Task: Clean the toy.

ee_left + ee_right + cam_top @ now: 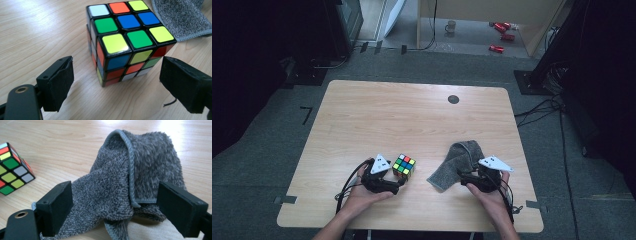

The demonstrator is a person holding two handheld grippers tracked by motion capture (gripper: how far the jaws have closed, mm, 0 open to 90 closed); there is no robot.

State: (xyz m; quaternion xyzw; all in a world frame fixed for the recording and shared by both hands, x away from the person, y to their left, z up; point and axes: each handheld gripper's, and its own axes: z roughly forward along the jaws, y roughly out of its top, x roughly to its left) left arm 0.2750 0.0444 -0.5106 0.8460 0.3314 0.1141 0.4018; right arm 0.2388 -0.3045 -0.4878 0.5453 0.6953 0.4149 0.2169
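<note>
Forearms enter from the near table edge in the high view, palms cupped under the two black grippers, each topped with a grey three-cornered plate, cables trailing back toward the person.

Landmark: multicoloured 3x3 puzzle cube with black edges (404, 166), sitting flat on the light wooden table (412, 115).

Left gripper (395, 183) lies just near-left of the cube, body low and roughly level, pointing toward it. Left gripper view gives what the high view cannot: the cube (127, 42) stands just ahead of the two black jaws, both felt pads clear of its faces, bare wood showing on each side. Jaws spread wide, nothing gripped. Top face of the cube reads white, orange, yellow, green, blue squares.

Right gripper (463, 178) is right of the cube, well apart from it, at the near end of the crumpled grey terry cloth (458, 162). Right gripper view shows the cloth (130, 182) humped up between the jaws with a stitched hem folded over; jaws stand wide, and pads look beside the fabric rather than pinching it. The cube (12, 168) sits at that view's left edge.

Beyond the cube, a round dark grommet (453, 99) near the far table edge.
</note>
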